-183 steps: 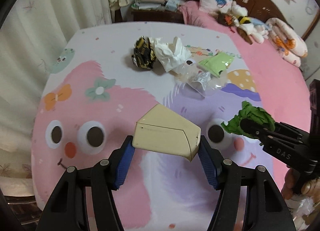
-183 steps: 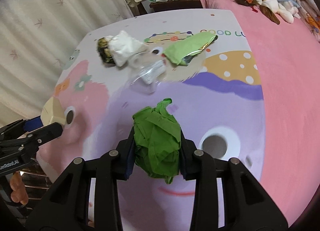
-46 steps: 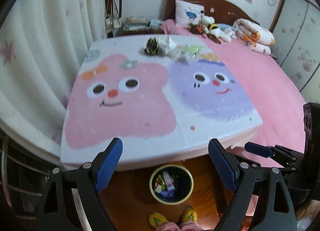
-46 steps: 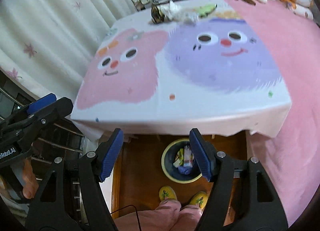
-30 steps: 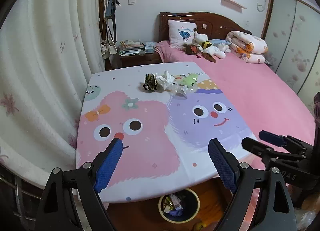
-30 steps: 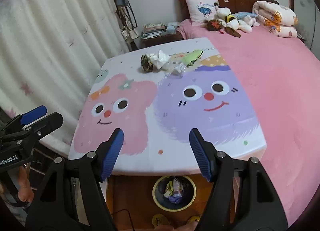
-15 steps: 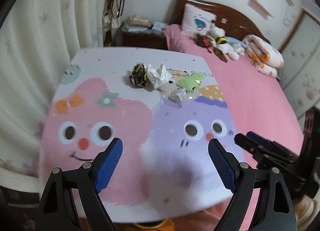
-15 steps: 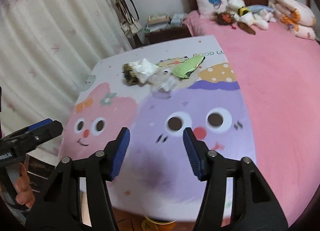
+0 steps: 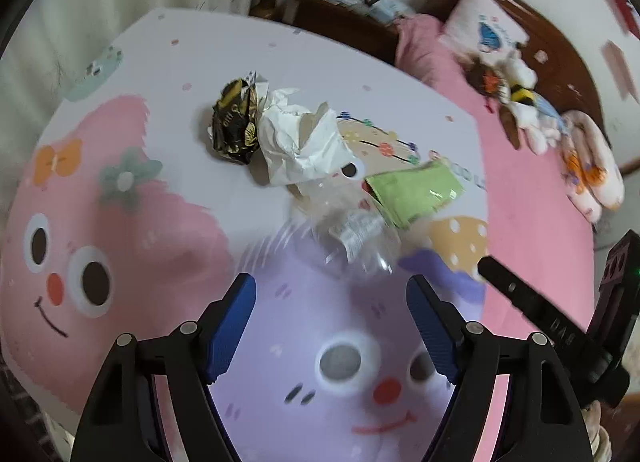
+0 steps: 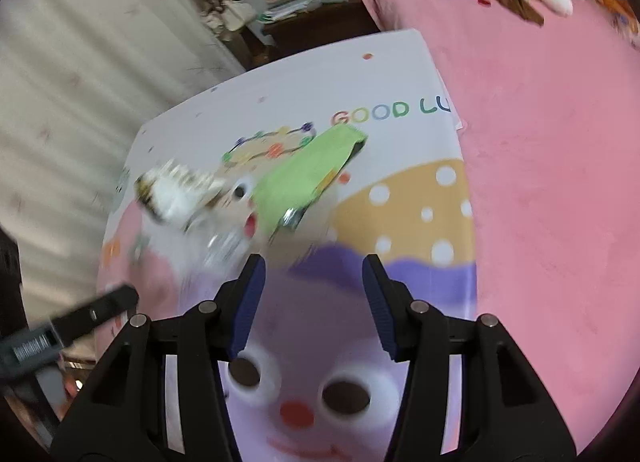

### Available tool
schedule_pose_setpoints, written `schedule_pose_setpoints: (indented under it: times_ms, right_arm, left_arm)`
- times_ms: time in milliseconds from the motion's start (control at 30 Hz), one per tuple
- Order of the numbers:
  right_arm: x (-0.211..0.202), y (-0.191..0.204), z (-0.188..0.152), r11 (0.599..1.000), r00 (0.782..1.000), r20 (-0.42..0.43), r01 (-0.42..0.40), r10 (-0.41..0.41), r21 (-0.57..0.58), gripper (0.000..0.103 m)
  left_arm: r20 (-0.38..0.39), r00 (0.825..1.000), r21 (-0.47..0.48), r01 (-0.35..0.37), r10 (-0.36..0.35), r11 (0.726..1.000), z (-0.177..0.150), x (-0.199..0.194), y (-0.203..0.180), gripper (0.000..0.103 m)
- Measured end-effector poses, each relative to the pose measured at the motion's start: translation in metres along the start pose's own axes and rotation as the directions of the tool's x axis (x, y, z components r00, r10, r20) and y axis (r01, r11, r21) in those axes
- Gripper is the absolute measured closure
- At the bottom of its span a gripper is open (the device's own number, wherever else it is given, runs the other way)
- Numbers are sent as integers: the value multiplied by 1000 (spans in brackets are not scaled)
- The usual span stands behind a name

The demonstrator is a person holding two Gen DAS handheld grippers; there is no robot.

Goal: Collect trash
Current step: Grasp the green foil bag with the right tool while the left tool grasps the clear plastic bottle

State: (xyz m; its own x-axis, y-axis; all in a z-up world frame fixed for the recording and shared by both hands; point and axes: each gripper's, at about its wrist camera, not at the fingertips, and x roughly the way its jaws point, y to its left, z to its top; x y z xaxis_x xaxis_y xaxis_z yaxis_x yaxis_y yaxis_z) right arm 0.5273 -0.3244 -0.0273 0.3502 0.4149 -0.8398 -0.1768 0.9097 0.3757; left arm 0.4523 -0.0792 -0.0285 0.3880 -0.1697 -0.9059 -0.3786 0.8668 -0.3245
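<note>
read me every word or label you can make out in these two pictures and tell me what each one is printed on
"GOOD LU", cut off at the edge: coloured letters on the cartoon-print tablecloth.
Crumpled black and gold wrapper: gold lettering, too blurred to read.
Clear plastic packet: white printed label, too small to read.
Right gripper body, seen from the left wrist: white letters, unreadable.
Flat green packet: no text visible.

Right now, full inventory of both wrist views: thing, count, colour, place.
crumpled wrapper: 1, black and gold, far left of the trash cluster
crumpled tissue: 1, white, touching the wrapper's right side
clear plastic packaging: 1, transparent, nearest the left gripper
green packet: 1, light green, right end of the cluster
cartoon tablecloth: 1, white, pink and purple, covering the table
pink bedspread: 1, right of the table
stuffed toys: several, mixed colours, at the headboard
left gripper: 1, black with blue pads, open, empty
right gripper: 1, black with blue pads, open, empty
</note>
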Motion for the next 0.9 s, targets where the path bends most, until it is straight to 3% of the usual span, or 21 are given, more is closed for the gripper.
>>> schedule_pose_setpoints:
  times_ms: [167, 300, 500, 667, 767, 800, 833, 900]
  right_arm:
    - [45, -17, 48, 994, 999, -32, -41, 44, 97, 54]
    - [74, -12, 69, 995, 997, -62, -28, 34, 98, 54]
    - [109, 11, 80, 1000, 995, -101, 16, -14, 19, 54]
    - [117, 39, 74, 992, 997, -67, 41, -49, -117, 57]
    - [120, 43, 72, 980, 996, -52, 58, -69, -188, 72]
    - [120, 41, 72, 979, 996, -56, 58, -70, -195, 89]
    - [120, 38, 71, 979, 996, -65, 51, -65, -199, 92]
    - [118, 28, 70, 984, 996, -76, 22, -36, -178, 95]
  left_arm:
    - [-41, 999, -92, -13, 10, 996, 16, 44, 6, 24]
    - [-57, 998, -123, -43, 36, 991, 27, 78, -4, 24]
    - [-84, 996, -136, -39, 28, 990, 35, 111, -18, 33]
    - [-86, 996, -166, -30, 16, 986, 41, 130, -26, 39]
    - [-85, 996, -180, -26, 11, 983, 46, 140, -33, 44]
    - [-84, 996, -183, -24, 9, 983, 48, 142, -36, 44]
    - [-80, 997, -183, -27, 13, 983, 50, 147, -41, 46]
    - [-74, 997, -175, -28, 15, 984, 53, 149, -46, 59]
